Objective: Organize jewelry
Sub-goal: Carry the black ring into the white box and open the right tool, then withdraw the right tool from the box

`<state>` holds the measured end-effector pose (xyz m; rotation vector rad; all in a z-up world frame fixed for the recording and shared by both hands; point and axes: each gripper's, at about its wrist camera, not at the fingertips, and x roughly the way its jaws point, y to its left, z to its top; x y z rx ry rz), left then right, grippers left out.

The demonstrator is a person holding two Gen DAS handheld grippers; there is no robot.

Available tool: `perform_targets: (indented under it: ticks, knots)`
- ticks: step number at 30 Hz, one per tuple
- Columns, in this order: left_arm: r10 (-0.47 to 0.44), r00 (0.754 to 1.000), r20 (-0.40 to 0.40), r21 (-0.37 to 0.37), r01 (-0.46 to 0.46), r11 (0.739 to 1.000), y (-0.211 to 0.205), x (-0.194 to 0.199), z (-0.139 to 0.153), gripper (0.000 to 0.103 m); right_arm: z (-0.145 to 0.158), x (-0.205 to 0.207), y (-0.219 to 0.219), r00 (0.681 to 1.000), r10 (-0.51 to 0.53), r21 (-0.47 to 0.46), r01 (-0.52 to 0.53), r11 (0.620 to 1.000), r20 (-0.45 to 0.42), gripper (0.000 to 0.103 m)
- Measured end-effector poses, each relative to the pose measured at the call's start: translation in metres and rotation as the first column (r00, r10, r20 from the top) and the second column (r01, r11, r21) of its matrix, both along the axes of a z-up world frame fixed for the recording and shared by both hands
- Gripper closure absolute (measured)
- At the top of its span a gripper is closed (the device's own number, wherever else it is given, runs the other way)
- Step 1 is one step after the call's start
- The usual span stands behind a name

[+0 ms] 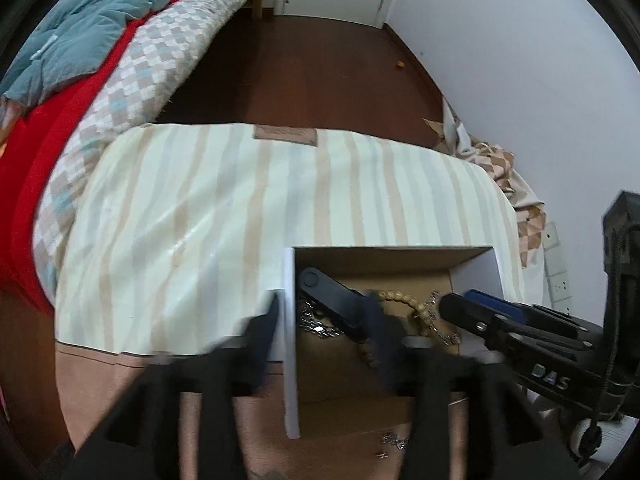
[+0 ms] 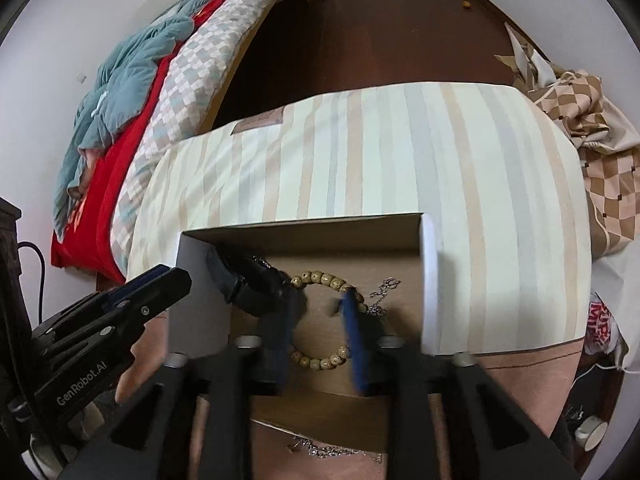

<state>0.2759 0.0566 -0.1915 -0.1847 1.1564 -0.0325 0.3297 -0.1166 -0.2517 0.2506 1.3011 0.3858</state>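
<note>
An open cardboard box [image 1: 291,360] [image 2: 430,280] stands on the striped cloth. Inside lie a black watch [image 1: 332,300] [image 2: 248,284], a wooden bead bracelet [image 1: 404,300] [image 2: 320,278] and a silver chain [image 1: 316,326] [image 2: 384,292]. My left gripper [image 1: 320,332] [image 2: 172,278] is open and straddles the box's left white wall without pressing on it. My right gripper [image 2: 318,340] [image 1: 460,300] is open above the bracelet, one finger over each side of the ring, holding nothing. A second silver chain [image 1: 394,440] [image 2: 332,450] lies on the cloth outside the box, near me.
The table [image 1: 200,200] [image 2: 460,160] wears a cream striped cloth. A bed with red and teal covers [image 1: 80,60] [image 2: 132,92] runs along the left. A checked brown bag [image 2: 592,152] slumps at the right by the wall. Brown floor [image 1: 320,72] lies beyond.
</note>
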Motion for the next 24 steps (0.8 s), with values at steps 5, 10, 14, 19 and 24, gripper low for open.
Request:
perform_targets:
  ticks: [5,10,14,19,24]
  knots:
    - [0.018,0.999,0.042,0.03,-0.019,0.999,0.007,-0.011,0.015,0.036,0.018,-0.011,-0.008,0.998,-0.027,-0.04,0.029,0.999,0.058,0.064]
    - [0.038,0.997,0.069,0.106,-0.045,0.993,0.015,-0.035,0.02,0.024,0.036,-0.036,-0.015,0.989,-0.038,-0.162,0.061,0.985,0.143,0.046]
    - [0.048,0.997,0.068,0.164,-0.059,0.985,0.019,-0.056,0.017,0.023,0.045,-0.06,-0.015,0.977,-0.034,-0.264,0.09,0.96,0.209,0.038]
    - [0.058,0.995,0.078,0.214,-0.073,0.974,0.019,-0.078,0.019,0.002,0.053,-0.084,-0.011,0.969,-0.025,-0.325,0.107,0.94,0.245,0.005]
    - [0.056,0.99,0.127,0.241,-0.085,0.967,0.014,-0.097,0.034,0.001,0.069,-0.107,-0.009,0.956,-0.027,-0.358,0.136,0.924,0.292,0.0]
